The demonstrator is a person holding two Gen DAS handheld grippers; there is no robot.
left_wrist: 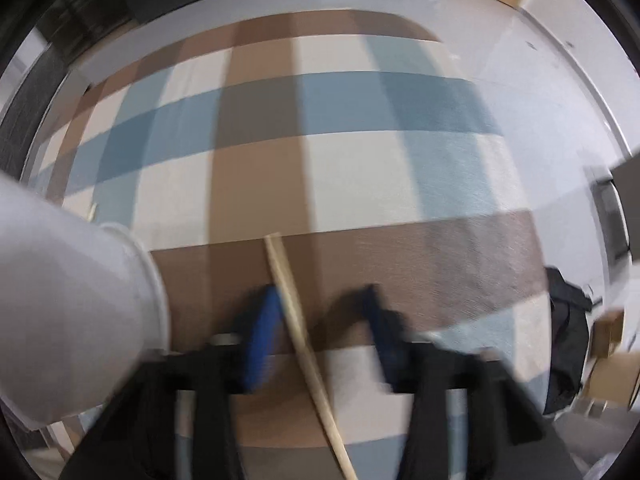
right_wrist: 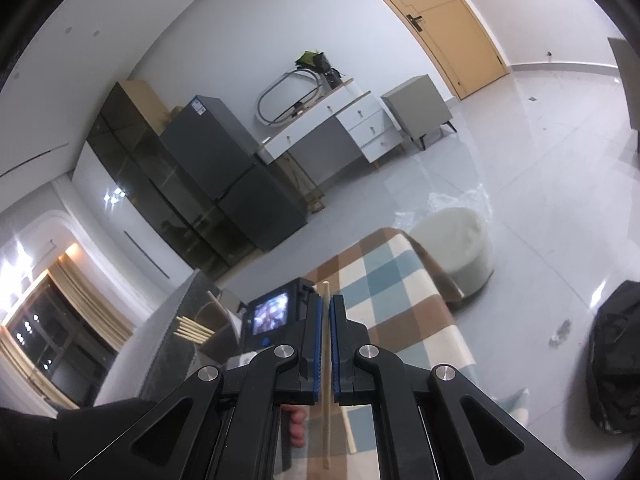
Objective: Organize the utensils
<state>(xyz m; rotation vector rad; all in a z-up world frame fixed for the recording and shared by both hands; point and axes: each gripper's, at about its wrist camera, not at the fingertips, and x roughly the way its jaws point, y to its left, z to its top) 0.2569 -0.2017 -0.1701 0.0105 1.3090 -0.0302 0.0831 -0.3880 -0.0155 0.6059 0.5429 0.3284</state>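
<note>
Right wrist view: white stool beside checked cloth, fridge behind.

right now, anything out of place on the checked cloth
One loose chopstick lies slanted on the checked cloth, outside the white holder, between the left gripper's open jaws. The right gripper is clamped on a second chopstick.

You see: checked cloth | white pouf | grey fridge | wooden door
</note>
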